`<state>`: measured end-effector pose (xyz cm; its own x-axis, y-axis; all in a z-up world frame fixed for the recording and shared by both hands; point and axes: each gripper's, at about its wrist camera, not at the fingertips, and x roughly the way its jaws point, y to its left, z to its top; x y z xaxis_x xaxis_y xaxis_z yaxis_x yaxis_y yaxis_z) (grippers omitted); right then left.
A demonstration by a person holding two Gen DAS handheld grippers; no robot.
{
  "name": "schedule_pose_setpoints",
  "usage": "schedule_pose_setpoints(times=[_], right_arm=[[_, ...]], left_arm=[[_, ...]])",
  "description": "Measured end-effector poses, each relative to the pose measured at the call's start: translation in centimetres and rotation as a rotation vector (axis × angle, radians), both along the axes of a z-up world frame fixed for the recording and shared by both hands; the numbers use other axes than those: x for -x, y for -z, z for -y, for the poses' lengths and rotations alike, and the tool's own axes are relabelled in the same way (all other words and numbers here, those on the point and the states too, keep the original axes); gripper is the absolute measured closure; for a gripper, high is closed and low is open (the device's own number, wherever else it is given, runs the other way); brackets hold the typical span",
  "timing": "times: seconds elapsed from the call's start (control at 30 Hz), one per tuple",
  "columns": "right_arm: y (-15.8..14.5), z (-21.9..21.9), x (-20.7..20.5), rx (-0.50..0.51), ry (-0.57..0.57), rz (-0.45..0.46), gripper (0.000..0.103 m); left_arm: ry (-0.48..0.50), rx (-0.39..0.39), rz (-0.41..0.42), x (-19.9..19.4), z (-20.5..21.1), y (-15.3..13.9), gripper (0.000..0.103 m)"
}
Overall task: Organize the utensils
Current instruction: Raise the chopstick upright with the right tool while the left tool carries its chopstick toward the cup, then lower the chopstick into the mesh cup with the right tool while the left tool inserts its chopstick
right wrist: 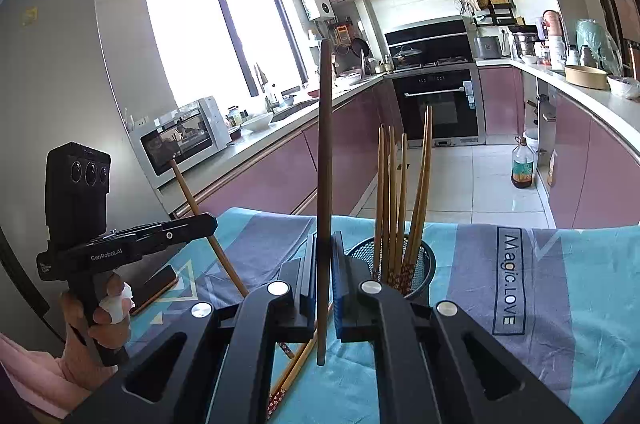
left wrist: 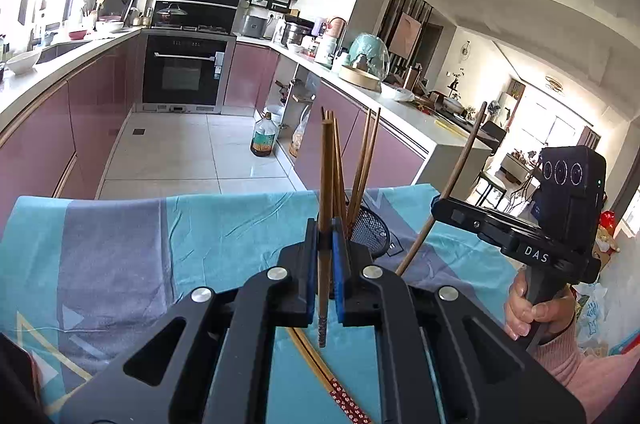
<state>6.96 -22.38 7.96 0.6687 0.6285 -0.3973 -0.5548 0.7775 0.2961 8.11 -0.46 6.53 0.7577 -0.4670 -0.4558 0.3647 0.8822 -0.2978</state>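
Left gripper point(left wrist: 325, 264) is pinching a light chopstick point(left wrist: 325, 192) upright, right gripper point(right wrist: 325, 276) is pinching a dark chopstick point(right wrist: 325, 184); mesh holder point(right wrist: 420, 264) is standing near the surface's far edge, holding more
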Motion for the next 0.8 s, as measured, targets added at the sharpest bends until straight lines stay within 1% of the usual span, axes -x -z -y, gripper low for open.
schedule_pose_setpoints(times=[0.17, 0.43, 0.6, 0.7, 0.8], right_arm=[[-1.3, 0.1, -0.3, 0.011, 0.011, 0.034, 0.097], [-3.3, 0.6, -0.9, 0.014, 0.027, 0.088, 0.097], [-4.6, 1.2, -1.4, 0.019, 0.044, 0.127, 0.097], [-5.1, 1.4, -1.9, 0.037, 0.066, 0.150, 0.097], [-5.1, 1.4, -2.5, 0.052, 0.075, 0.153, 0.097]], left_arm=[[0.009, 0.016, 0.028, -0.9, 0.4, -1.7, 0.096], [0.022, 0.006, 0.072, -2.4, 2.0, -4.0, 0.096], [0.021, -0.004, 0.112, -3.4, 2.9, -6.0, 0.096], [0.022, -0.009, 0.135, -3.7, 3.5, -6.9, 0.096], [0.026, -0.016, 0.147, -4.1, 4.4, -7.4, 0.096]])
